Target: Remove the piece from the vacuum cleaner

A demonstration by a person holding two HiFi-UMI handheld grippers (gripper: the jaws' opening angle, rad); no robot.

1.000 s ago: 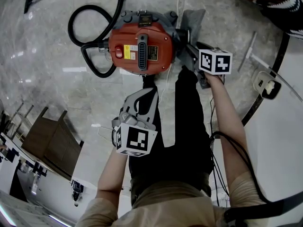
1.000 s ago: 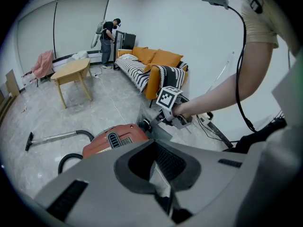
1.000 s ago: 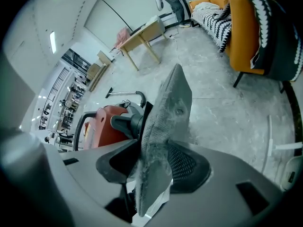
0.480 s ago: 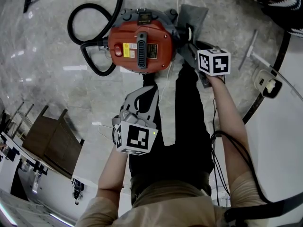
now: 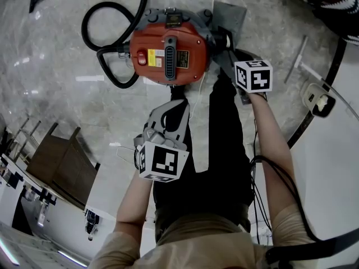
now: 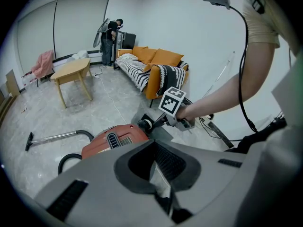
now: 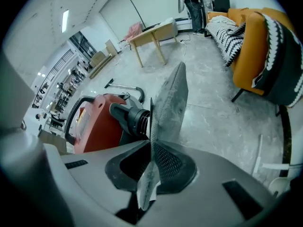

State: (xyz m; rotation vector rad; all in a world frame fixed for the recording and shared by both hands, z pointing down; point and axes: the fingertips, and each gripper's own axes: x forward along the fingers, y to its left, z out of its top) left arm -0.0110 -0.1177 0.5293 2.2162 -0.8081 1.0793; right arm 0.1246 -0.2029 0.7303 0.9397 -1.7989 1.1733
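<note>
Flat speckled grey piece [image 7: 171,100] stands beside rounded red vacuum cleaner [image 5: 168,49].

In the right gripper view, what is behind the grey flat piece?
The black ribbed outlet of the red vacuum cleaner runs behind the grey piece from the left. Where they join is hidden by the piece; only floor shows beyond.

Tan short-sleeved shirt [image 5: 190,245] and black trousers [image 5: 224,150], with a trailing black cable [image 5: 281,179].

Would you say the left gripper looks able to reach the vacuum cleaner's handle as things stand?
Probably yes: the left gripper hovers just short of the red vacuum cleaner; nothing blocks its handle.
</note>
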